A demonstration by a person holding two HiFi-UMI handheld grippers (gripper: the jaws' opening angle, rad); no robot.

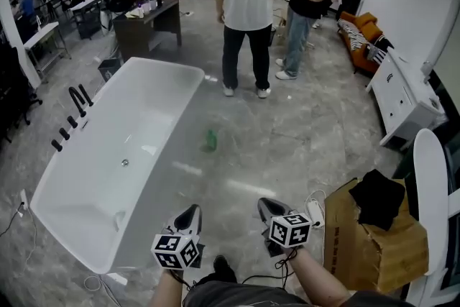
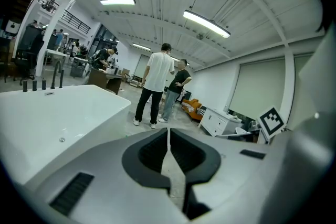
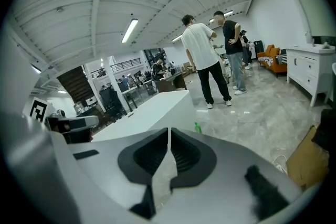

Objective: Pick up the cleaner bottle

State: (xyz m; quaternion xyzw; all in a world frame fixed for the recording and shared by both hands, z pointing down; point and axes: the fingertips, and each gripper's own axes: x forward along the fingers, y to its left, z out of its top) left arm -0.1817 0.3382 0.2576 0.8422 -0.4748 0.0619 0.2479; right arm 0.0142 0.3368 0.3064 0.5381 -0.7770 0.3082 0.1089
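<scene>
A small green cleaner bottle (image 1: 210,139) stands on the grey marble floor beside the right wall of the white bathtub (image 1: 86,176). In the right gripper view the bottle (image 3: 197,127) shows just over the jaws, far off. My left gripper (image 1: 190,216) and right gripper (image 1: 269,208) hover low at the bottom of the head view, well short of the bottle. Both are shut with nothing between the jaws. The left gripper view does not show the bottle; it looks along the bathtub (image 2: 47,113).
Two people (image 1: 248,11) stand on the floor beyond the bottle. A cardboard box (image 1: 374,244) with a black cloth on it sits at the right, with a power strip (image 1: 315,211) beside it. White cabinets (image 1: 402,101) line the right wall. Black taps (image 1: 72,115) sit on the tub's left rim.
</scene>
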